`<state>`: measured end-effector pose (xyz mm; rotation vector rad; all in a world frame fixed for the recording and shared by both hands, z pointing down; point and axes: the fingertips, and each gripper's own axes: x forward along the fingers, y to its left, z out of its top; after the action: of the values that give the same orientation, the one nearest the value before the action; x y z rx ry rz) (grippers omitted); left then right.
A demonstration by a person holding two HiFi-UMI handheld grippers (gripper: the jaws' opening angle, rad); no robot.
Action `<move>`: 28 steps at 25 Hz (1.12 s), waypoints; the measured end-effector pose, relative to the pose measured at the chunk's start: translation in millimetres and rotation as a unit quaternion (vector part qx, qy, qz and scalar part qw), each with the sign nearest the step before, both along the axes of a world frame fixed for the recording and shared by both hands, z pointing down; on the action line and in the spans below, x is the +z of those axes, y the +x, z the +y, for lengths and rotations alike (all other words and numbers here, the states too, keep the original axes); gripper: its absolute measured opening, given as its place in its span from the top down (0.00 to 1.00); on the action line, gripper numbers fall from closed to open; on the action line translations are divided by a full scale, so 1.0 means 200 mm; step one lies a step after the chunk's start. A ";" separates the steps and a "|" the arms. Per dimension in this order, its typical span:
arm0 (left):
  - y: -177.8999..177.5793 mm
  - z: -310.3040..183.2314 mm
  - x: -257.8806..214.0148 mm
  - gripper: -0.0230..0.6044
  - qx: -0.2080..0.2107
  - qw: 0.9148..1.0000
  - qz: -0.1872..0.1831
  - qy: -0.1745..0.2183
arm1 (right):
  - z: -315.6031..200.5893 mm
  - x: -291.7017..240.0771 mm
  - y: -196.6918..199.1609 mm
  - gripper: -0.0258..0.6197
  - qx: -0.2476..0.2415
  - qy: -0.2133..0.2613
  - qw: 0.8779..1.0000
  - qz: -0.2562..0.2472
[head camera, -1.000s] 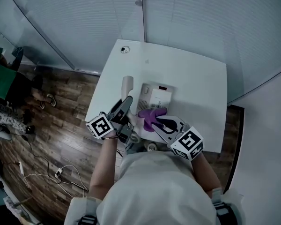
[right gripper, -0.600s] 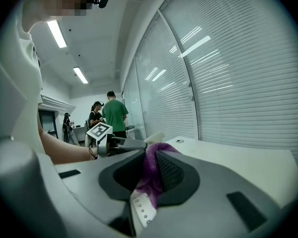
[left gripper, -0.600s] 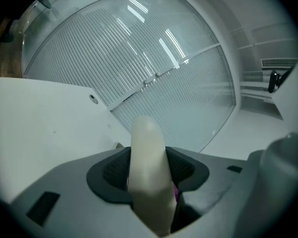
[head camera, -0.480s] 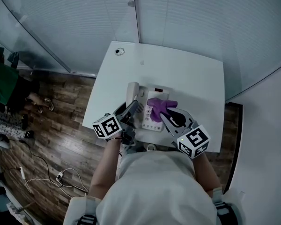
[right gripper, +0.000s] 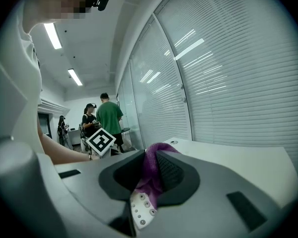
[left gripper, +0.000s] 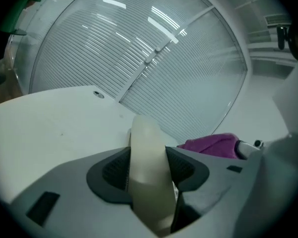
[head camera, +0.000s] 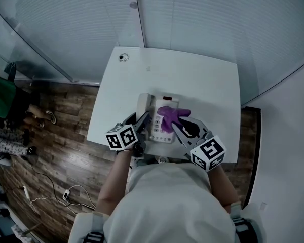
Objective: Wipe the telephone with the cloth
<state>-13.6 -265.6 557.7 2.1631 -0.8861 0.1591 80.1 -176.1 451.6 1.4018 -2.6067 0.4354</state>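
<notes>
The white telephone (head camera: 164, 127) lies on the white table (head camera: 202, 80), near its front edge. Its cream handset (head camera: 143, 104) lies along the phone's left side, and my left gripper (head camera: 141, 121) is shut on it; in the left gripper view the handset (left gripper: 148, 172) fills the gap between the pads. My right gripper (head camera: 178, 124) is shut on the purple cloth (head camera: 169, 115), which rests on the phone's top. In the right gripper view the cloth (right gripper: 153, 170) hangs between the jaws over the keypad (right gripper: 140, 209).
A round cable hole (head camera: 122, 57) sits at the table's far left corner. Glass walls with blinds (head camera: 192, 19) stand behind the table. Wooden floor (head camera: 50, 151) lies to the left. People (right gripper: 109, 120) stand further off in the room.
The left gripper has brought the handset down from beside the phone onto its left side. The right gripper has carried the cloth further over the phone body.
</notes>
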 end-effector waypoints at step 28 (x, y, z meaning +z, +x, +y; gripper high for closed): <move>0.08 0.01 0.15 0.61 -0.001 0.978 -0.197 0.065 | 0.04 0.03 0.05 0.84 0.017 -0.002 1.000 -0.012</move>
<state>3.4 -264.4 588.1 2.2918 -1.1475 0.5590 89.4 -168.4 458.0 1.4491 -2.6031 0.4651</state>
